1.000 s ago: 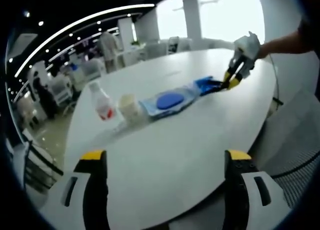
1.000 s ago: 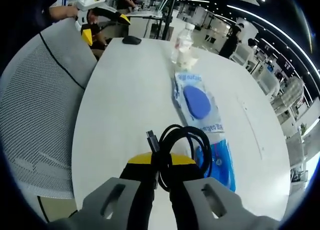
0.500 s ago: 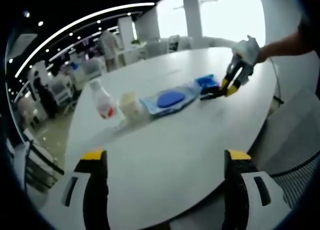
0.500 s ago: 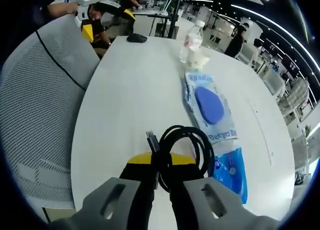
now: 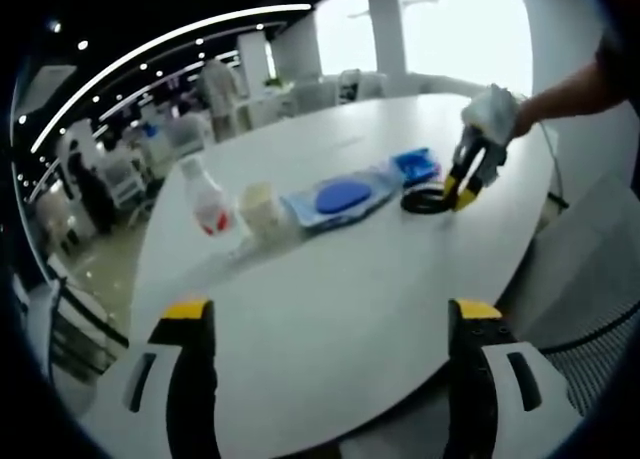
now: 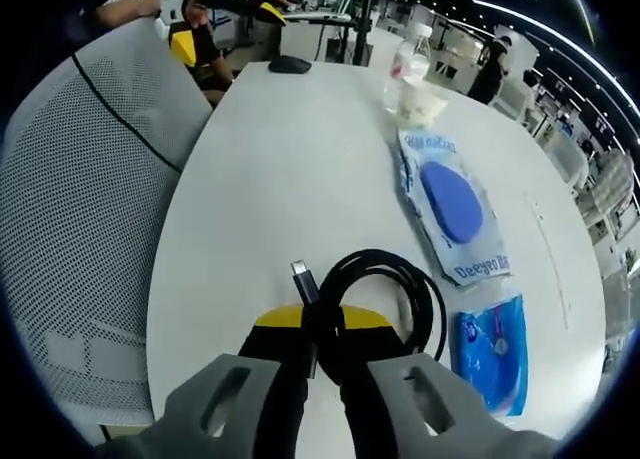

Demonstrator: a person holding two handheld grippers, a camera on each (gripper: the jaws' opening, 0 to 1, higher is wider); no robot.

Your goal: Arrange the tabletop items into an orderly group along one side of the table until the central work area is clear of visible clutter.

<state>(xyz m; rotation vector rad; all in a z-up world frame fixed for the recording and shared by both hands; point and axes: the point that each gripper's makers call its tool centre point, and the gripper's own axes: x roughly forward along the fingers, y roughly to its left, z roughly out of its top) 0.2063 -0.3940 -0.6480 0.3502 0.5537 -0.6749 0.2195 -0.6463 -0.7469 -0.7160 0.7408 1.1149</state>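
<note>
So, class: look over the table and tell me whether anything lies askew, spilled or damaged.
Nothing looks spilled or damaged. The bottle, cup, blue pad packet and small blue packet lie in a row. The one thing out of line is the coiled black cable, pinched in the right tongs beside the packets.

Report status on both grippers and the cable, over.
Right gripper shut on coiled black cable, beside blue packets. Left gripper open, holding nothing. Bottle and cup in line.

left gripper, right gripper: grey bodies, black jaws, yellow tips.
</note>
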